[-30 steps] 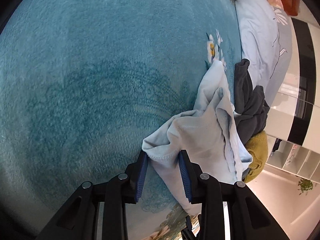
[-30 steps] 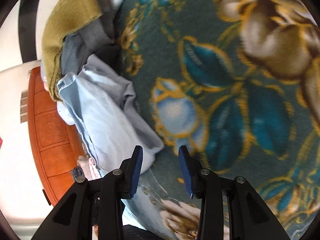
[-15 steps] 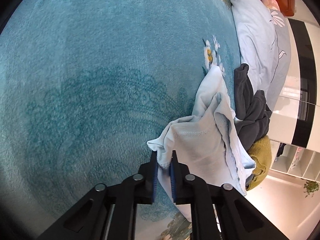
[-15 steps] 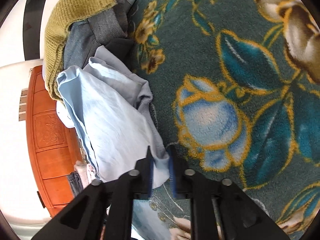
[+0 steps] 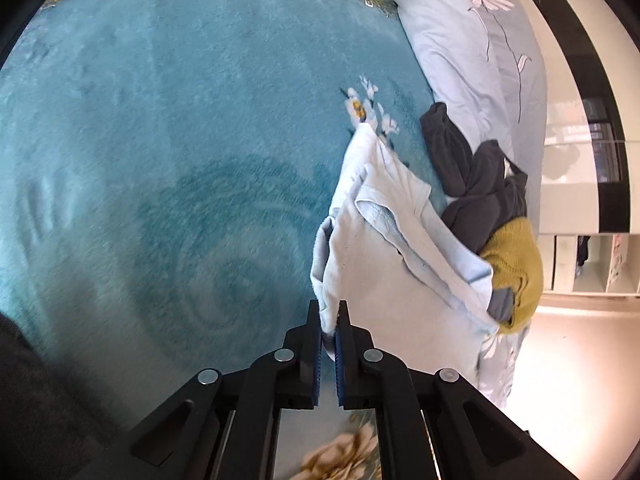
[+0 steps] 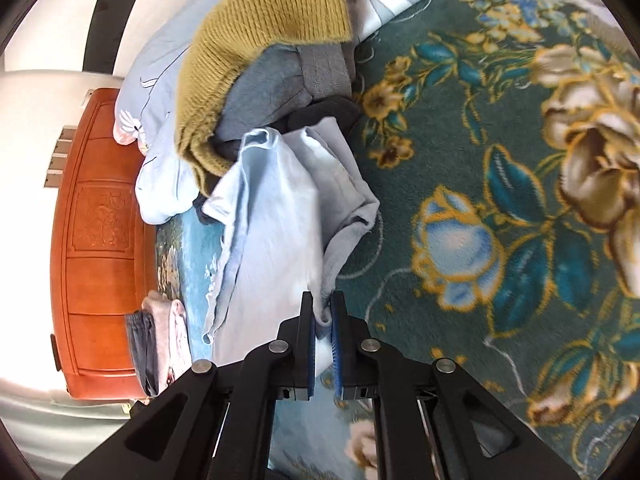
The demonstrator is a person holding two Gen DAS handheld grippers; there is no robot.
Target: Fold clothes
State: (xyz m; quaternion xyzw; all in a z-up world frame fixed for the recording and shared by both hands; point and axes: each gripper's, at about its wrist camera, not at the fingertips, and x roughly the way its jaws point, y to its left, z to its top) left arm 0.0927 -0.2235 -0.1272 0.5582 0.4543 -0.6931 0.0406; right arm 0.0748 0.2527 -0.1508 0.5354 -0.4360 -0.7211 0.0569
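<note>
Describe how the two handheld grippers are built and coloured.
Both look identical. The left gripper and right gripper each have two matte black angular arms with cut-out openings, joined by round silver pivot pins. The fingers carry blue ribbed pads on their inner faces. No cables, markings or sleeves are visible.

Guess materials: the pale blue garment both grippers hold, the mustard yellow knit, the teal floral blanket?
Pale blue garment: thin matte woven or jersey cloth, likely cotton; soft creases, stitched hems. Mustard yellow knit: chunky ribbed yarn, fuzzy, wool or acrylic. Teal floral blanket: plush fleece, short pile with brush marks, probably synthetic.
</note>
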